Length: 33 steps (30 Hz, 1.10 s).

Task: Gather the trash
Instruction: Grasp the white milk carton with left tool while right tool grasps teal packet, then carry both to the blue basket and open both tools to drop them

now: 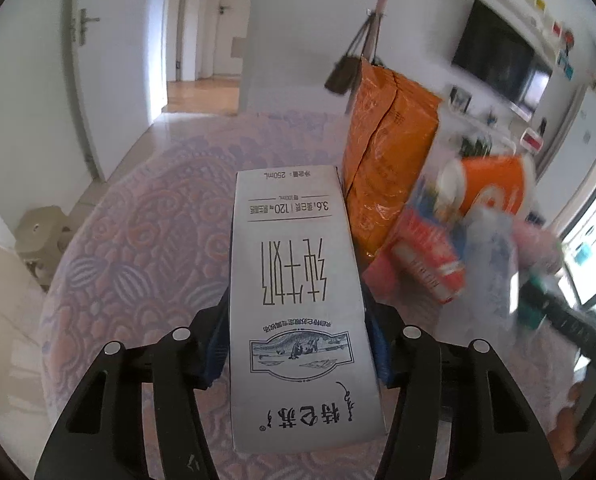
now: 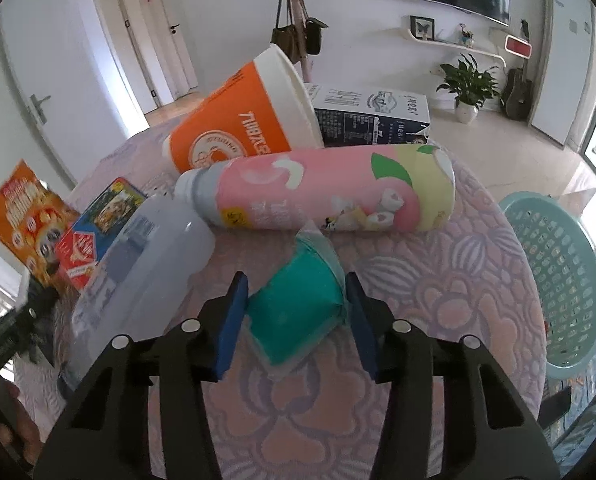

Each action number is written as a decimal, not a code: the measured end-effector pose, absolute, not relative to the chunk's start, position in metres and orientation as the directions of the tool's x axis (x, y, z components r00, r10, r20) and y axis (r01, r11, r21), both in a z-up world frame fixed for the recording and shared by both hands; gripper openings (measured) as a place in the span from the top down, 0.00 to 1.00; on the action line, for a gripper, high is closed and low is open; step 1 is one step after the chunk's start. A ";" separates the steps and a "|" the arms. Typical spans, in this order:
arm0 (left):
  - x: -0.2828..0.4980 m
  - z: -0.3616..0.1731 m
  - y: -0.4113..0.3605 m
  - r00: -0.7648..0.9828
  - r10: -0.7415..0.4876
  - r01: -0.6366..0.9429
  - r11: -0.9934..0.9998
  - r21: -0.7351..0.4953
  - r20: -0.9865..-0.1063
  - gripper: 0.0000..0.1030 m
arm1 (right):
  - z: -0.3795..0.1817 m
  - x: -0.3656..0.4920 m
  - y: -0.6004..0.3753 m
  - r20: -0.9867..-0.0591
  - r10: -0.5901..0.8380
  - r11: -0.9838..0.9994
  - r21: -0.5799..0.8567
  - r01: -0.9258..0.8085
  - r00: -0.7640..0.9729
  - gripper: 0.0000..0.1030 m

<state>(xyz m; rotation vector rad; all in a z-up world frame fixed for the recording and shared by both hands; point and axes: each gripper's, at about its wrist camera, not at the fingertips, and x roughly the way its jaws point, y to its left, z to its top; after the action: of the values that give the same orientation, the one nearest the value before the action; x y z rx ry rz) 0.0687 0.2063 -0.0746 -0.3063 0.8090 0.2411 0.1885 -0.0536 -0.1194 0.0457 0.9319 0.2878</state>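
Boxy white milk carton [image 1: 298, 304] between left hand-held gripper's [image 1: 296, 344] blue pads.

I see bright, soft daylight from the windows [image 1: 586, 248] on the right; fisheye bending darkens every corner, and motion blur smears the left view's right side.

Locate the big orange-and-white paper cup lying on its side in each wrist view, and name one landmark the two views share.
Left wrist: orange-and-white cup at right of centre, blurred, just right of the orange snack bag.
Right wrist: the cup sits upper centre, behind the pink bottle.
Shared landmark: the handbags on the coat stand, at the top of both views.
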 end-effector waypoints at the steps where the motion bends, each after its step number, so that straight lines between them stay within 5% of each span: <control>1: 0.064 -0.068 0.207 0.687 0.090 -0.323 0.926 -0.193 -0.721 0.48 | -0.116 0.184 -0.055 -0.776 0.275 0.958 0.172 -0.230 0.567 0.57; 12: 0.056 0.002 0.161 0.809 0.009 -0.186 0.952 -0.241 -0.588 0.48 | -0.046 0.160 -0.107 -0.654 0.257 0.966 0.172 -0.191 0.712 0.57; 26: 0.089 -0.046 0.128 0.599 0.010 -0.166 0.980 -0.112 -0.801 0.45 | -0.051 0.171 -0.152 -0.680 0.218 0.975 0.183 -0.126 0.700 0.57; 33: 0.052 -0.060 0.158 0.592 0.010 -0.221 0.964 -0.150 -0.806 0.46 | -0.059 0.172 -0.145 -0.687 0.239 0.971 0.193 -0.145 0.686 0.57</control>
<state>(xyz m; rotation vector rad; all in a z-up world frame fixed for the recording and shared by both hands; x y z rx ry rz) 0.0519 0.1579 -0.0603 -0.2447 0.9298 0.1360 0.1723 -0.1449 -0.0587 0.1265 0.7859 0.2153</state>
